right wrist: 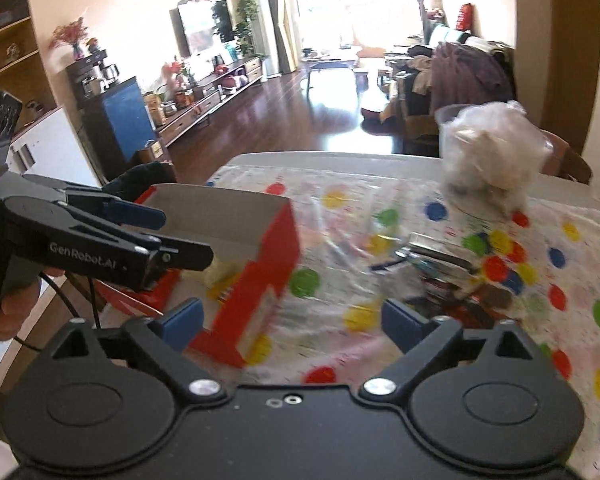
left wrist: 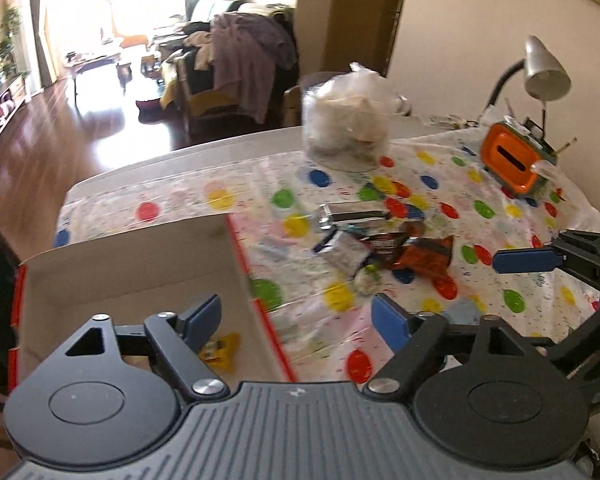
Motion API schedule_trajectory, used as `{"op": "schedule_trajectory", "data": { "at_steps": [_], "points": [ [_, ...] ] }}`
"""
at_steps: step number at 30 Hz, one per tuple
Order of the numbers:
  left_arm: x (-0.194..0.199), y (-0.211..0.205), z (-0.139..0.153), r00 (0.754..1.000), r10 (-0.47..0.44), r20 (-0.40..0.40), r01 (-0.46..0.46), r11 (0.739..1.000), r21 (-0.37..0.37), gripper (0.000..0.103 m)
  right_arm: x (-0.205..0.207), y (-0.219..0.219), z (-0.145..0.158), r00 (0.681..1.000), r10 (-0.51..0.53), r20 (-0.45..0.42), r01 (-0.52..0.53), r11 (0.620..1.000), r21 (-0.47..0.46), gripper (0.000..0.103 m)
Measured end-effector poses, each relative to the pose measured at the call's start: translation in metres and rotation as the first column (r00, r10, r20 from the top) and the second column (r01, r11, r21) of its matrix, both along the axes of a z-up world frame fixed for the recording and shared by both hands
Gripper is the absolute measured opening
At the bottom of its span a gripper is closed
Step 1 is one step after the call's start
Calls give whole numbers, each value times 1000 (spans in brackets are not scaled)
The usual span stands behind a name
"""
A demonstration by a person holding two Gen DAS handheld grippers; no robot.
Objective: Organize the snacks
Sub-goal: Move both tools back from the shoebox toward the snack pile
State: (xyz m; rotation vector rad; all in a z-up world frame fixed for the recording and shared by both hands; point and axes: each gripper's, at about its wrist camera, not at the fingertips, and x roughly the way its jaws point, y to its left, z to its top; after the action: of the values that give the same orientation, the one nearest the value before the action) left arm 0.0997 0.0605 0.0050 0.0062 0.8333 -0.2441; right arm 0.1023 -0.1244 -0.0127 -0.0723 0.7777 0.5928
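Note:
A red cardboard box (left wrist: 128,264) with a plain inside stands open at the table's left; a yellow snack packet (left wrist: 222,350) lies in it. A pile of snack packets (left wrist: 384,244) lies on the dotted cloth to its right, also in the right wrist view (right wrist: 452,276). My left gripper (left wrist: 296,318) is open and empty over the box's right wall. My right gripper (right wrist: 290,322) is open and empty just right of the box (right wrist: 260,264). The left gripper also shows in the right wrist view (right wrist: 184,236), above the box.
A clear plastic jar (left wrist: 346,124) holding a white bag stands at the table's far side. An orange box-shaped thing (left wrist: 514,160) and a desk lamp (left wrist: 544,68) stand at the back right. A chair draped with clothes (left wrist: 240,64) is beyond the table.

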Motion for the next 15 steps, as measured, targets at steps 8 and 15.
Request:
{"op": "schedule_trajectory", "data": {
  "at_steps": [8,15],
  "points": [
    [25,-56,-23,998,-60,-31,60,998,-9,84,-6,-65,-19,1000,-1,17,2,998,-62,103],
    [47,-101,-49,989,-130,-65,132,991,17,84,3,-108,-51,998,54,-17,-56,987,-153,103]
  ]
}}
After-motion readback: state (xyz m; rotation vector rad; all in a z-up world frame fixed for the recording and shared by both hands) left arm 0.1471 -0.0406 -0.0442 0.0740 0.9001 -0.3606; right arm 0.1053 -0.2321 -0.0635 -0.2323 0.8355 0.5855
